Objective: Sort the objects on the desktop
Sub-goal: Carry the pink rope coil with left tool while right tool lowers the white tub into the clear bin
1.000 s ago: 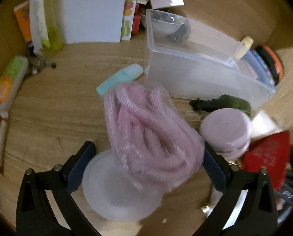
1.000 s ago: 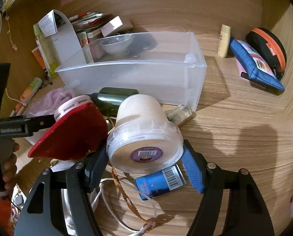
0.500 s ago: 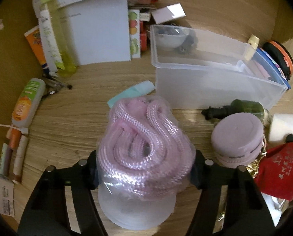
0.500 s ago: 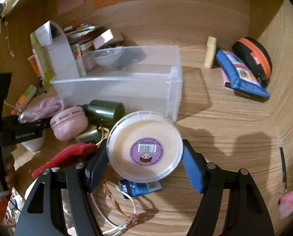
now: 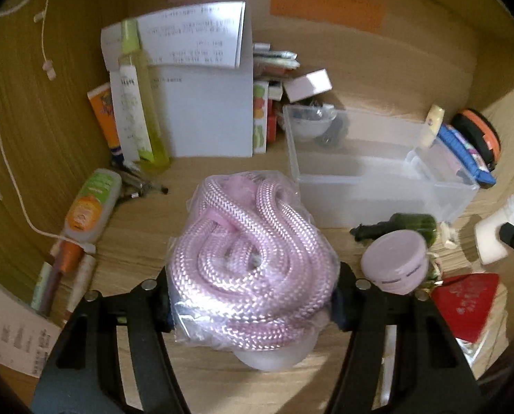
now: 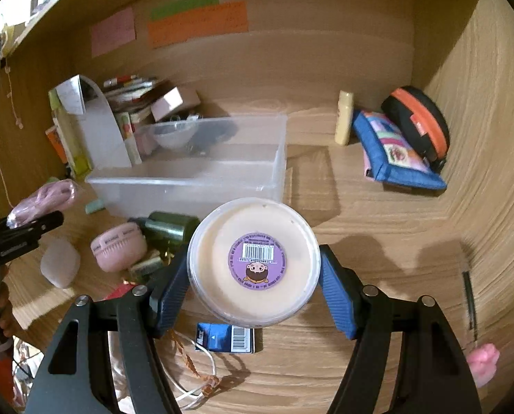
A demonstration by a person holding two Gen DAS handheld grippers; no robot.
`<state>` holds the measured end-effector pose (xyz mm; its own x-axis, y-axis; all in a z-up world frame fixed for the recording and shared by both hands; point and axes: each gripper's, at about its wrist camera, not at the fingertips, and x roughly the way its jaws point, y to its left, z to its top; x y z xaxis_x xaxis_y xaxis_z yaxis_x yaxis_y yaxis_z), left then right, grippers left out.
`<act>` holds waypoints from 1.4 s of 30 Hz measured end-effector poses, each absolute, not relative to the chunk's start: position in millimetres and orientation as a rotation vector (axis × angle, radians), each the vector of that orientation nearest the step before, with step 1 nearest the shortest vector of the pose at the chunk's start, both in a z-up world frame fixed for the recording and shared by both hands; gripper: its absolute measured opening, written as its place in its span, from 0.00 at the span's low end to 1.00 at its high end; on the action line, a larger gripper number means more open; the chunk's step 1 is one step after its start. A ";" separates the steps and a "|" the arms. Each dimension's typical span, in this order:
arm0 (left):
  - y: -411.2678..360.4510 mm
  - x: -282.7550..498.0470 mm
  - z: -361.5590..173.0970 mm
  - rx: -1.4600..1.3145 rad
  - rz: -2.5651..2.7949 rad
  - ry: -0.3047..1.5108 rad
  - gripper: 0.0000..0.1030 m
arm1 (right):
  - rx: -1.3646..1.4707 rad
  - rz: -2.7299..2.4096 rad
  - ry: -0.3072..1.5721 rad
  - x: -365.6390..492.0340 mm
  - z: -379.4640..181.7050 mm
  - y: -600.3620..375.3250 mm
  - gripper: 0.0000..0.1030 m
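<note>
Pink rope: a coil of braided pink rope (image 5: 253,269), sealed in a clear plastic bag, is clamped between the blue pads of the left claw (image 5: 253,302) and held above the wooden surface (image 5: 143,238), in front of the clear plastic bin (image 5: 377,186).
Left claw: closed on the bagged rope, which is pressed from both sides.
Cream tub: a round cream tub (image 6: 253,262) with a purple barcode sticker on its face is gripped by the right claw (image 6: 253,288), in front of the bin's right end (image 6: 201,176).
Right claw: closed on the tub, with the blue pads touching its rim on either side.
Clear plastic bin: set on the surface near the back wall; a small bowl (image 6: 174,136) is seen through its far left end.
Pink round case: a ribbed pink case (image 6: 118,246) lies just in front of the bin, beside a dark green bottle (image 6: 167,226) lying on its side.
Translucent lid: a pale round piece (image 5: 274,355) is seen below the bagged rope.
Blue pouch: a blue zip pouch (image 6: 395,151) lies right of the bin, with a black-and-orange case (image 6: 419,120) leaning behind it.
Blue card: a blue barcoded packet (image 6: 225,338) lies on the surface below the tub.
</note>
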<state>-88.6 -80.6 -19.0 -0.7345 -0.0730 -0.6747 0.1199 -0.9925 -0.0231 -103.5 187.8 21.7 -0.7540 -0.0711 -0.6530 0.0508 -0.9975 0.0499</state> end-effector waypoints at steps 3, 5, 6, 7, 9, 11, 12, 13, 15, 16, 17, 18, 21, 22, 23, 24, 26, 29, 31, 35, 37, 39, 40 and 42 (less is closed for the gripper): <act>-82.2 -83.8 -6.2 1.088 -2.871 0.120 0.62 | 1.046 -2.894 -0.041 -103.4 32.9 190.1 0.65; -83.2 -82.2 1.4 1.074 -2.886 0.116 0.62 | 1.022 -2.908 -0.036 -103.6 41.0 190.7 0.65; -83.1 -82.3 5.4 1.068 -2.892 0.110 0.62 | 1.015 -2.916 -0.031 -104.3 44.5 190.4 0.65; -82.5 -82.6 8.1 1.066 -2.896 0.107 0.62 | 1.006 -2.922 -0.031 -105.1 48.1 190.6 0.65; -82.8 -85.2 14.6 1.064 -2.908 0.111 0.62 | 0.988 -2.924 -0.036 -107.5 55.4 191.7 0.65; -82.2 -89.7 21.4 1.065 -2.924 0.114 0.62 | 0.964 -2.921 -0.039 -111.0 63.5 192.2 0.65; -81.1 -92.1 24.5 1.063 -2.930 0.109 0.62 | 0.949 -2.921 -0.028 -113.6 67.8 191.1 0.65; -79.9 -94.1 27.4 1.058 -2.937 0.101 0.62 | 0.940 -2.922 -0.019 -115.7 70.4 190.2 0.65; -78.1 -99.5 32.3 1.049 -2.950 0.094 0.62 | 0.922 -2.927 0.021 -123.9 75.8 185.5 0.65; -77.7 -102.7 34.6 1.049 -2.959 0.101 0.62 | 0.918 -2.926 0.037 -129.3 77.6 183.2 0.65; -78.1 -106.8 37.0 1.049 -2.968 0.113 0.62 | 0.917 -2.923 0.046 -133.0 78.1 182.0 0.65; -78.1 -109.8 38.7 1.049 -2.972 0.121 0.62 | 0.918 -2.918 0.052 -138.0 78.9 180.0 0.65; -76.4 -120.3 45.5 1.045 -2.983 0.129 0.62 | 0.920 -2.893 0.074 -156.1 80.4 173.8 0.65; -75.2 -123.8 47.7 1.042 -2.986 0.126 0.62 | 0.920 -2.886 0.084 -162.0 81.0 171.5 0.65; -73.7 -128.1 50.0 1.040 -2.987 0.123 0.62 | 0.920 -2.882 0.092 -168.4 81.3 169.0 0.65; -72.0 -133.1 51.9 1.040 -2.989 0.119 0.62 | 0.921 -2.879 0.098 -173.5 80.9 167.9 0.65; -68.9 -142.9 54.1 1.047 -2.995 0.110 0.62 | 0.931 -2.869 0.115 -185.8 80.6 163.8 0.65; -61.8 -158.5 55.2 1.062 -3.001 0.086 0.62 | 0.954 -2.854 0.144 -203.3 78.0 159.2 0.65; -56.2 -169.5 53.5 1.080 -3.002 0.070 0.62 | 0.972 -2.847 0.165 -214.5 74.7 156.2 0.65; -46.5 -192.2 45.5 1.143 -3.009 0.055 0.62 | 1.024 -2.814 0.214 -238.3 61.6 150.5 0.65; -41.0 -203.2 38.8 1.177 -3.005 0.038 0.62 | 1.062 -2.790 0.233 -250.3 52.3 148.3 0.65; -37.2 -213.2 31.6 1.214 -3.000 0.021 0.62 | 1.093 -2.770 0.247 -259.9 43.9 146.5 0.65; -35.5 -217.8 28.3 1.233 -2.998 0.015 0.62 | 1.109 -2.761 0.257 -264.6 39.2 145.1 0.65; -32.5 -228.7 19.5 1.280 -2.988 0.000 0.62 | 1.142 -2.742 0.274 -273.9 30.0 143.2 0.65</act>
